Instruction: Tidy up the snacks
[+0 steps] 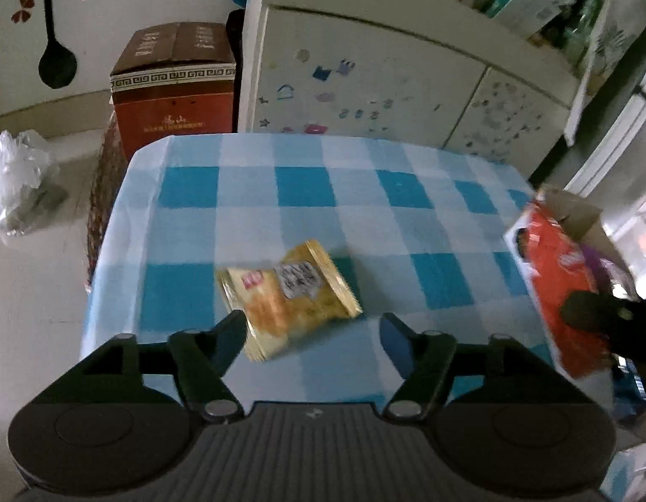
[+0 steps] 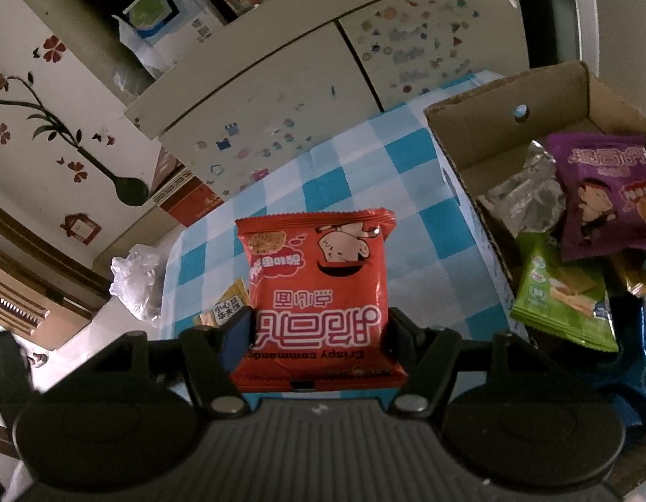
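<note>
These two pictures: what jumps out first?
A bright red snack packet is clamped upright in the right hand-held gripper, beside a cardboard box already holding purple and green packets. In the other view, a yellow snack packet lies on the blue checked tablecloth before the open left hand-held gripper.

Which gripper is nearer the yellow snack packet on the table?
Left. The left gripper hangs open right over the yellow snack packet; the right gripper, holding the red snack packet, is farther off.

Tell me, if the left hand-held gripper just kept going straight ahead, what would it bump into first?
Probably the yellow snack packet lying on the checked tablecloth. It sits right ahead of the open left hand-held gripper, though depth is hard to judge.
</note>
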Demonstrator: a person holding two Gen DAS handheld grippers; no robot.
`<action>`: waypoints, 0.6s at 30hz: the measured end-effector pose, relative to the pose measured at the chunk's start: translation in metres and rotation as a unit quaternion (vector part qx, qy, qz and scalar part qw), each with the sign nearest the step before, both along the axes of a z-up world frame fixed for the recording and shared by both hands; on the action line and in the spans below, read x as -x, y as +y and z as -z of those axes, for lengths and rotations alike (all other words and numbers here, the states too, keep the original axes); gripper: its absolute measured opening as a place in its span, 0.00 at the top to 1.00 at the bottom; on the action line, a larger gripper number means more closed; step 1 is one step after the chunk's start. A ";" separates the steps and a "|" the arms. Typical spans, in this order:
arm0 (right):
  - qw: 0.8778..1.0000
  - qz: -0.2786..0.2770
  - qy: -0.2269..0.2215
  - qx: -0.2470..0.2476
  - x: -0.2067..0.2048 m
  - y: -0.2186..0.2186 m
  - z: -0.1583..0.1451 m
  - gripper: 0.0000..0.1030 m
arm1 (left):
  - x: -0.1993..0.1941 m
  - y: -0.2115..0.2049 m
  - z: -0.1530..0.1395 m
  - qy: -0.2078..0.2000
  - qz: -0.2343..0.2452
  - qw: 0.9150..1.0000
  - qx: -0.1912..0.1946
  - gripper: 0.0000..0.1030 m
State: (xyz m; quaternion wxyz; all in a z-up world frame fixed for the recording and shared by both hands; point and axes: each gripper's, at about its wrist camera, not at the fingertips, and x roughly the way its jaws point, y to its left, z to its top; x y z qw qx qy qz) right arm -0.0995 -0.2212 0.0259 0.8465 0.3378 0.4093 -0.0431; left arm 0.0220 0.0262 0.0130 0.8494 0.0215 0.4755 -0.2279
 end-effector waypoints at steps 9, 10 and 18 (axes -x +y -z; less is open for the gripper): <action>1.000 0.006 -0.001 -0.004 -0.002 -0.002 0.001 0.34 | -0.019 -0.016 0.008 -0.054 0.169 0.980 -0.087 0.24; 1.000 0.006 -0.002 -0.004 -0.003 -0.002 0.000 0.34 | -0.018 -0.018 0.011 -0.055 0.184 0.977 -0.092 0.24; 1.000 0.003 -0.007 -0.007 -0.007 0.003 -0.001 0.34 | -0.028 -0.026 0.035 -0.045 0.228 0.965 -0.118 0.23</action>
